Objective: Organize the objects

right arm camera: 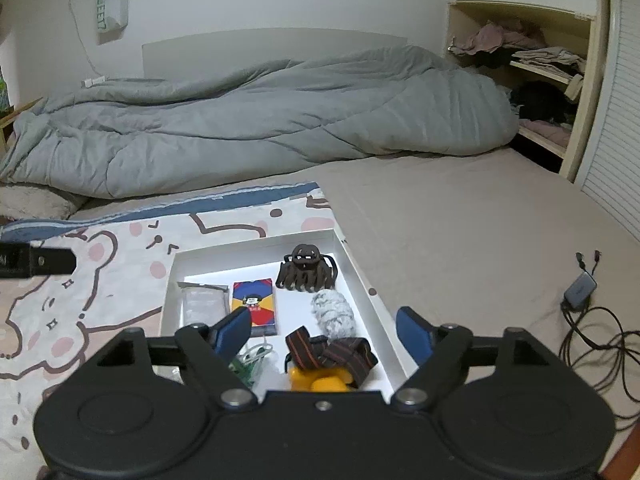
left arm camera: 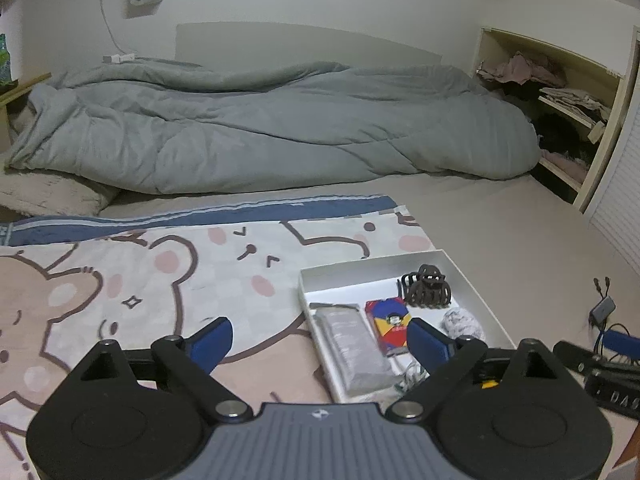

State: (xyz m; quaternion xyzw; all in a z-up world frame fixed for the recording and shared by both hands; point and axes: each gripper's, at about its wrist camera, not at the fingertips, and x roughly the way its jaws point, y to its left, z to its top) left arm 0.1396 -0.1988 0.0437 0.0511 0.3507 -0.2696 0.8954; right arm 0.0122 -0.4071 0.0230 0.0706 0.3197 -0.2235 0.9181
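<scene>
A shallow white box (left arm camera: pixel 472 280) (right arm camera: pixel 360 268) lies on the bed. Inside it are a brown hair claw (left arm camera: pixel 426 286) (right arm camera: pixel 306 270), a red, yellow and blue card pack (left arm camera: pixel 390 322) (right arm camera: pixel 254 300), a grey wrapped packet (left arm camera: pixel 352 344) (right arm camera: pixel 202 304), a grey fuzzy scrunchie (left arm camera: pixel 462 322) (right arm camera: pixel 334 312), a striped brown band (right arm camera: pixel 332 354) on a yellow item (right arm camera: pixel 320 380), and a green-white bundle (right arm camera: pixel 250 360). My left gripper (left arm camera: pixel 324 340) is open above the box's near left edge, holding nothing. My right gripper (right arm camera: pixel 326 332) is open over the box, nothing between its fingers.
The box rests partly on a bear-print mat (left arm camera: pixel 140 280) (right arm camera: pixel 100 280). A rumpled grey duvet (left arm camera: pixel 260 128) (right arm camera: pixel 260 116) lies behind. A cable adapter with black cords (right arm camera: pixel 580 292) (left arm camera: pixel 604 308) lies right of the box. An open shelf of clothes (right arm camera: pixel 532 64) stands at far right.
</scene>
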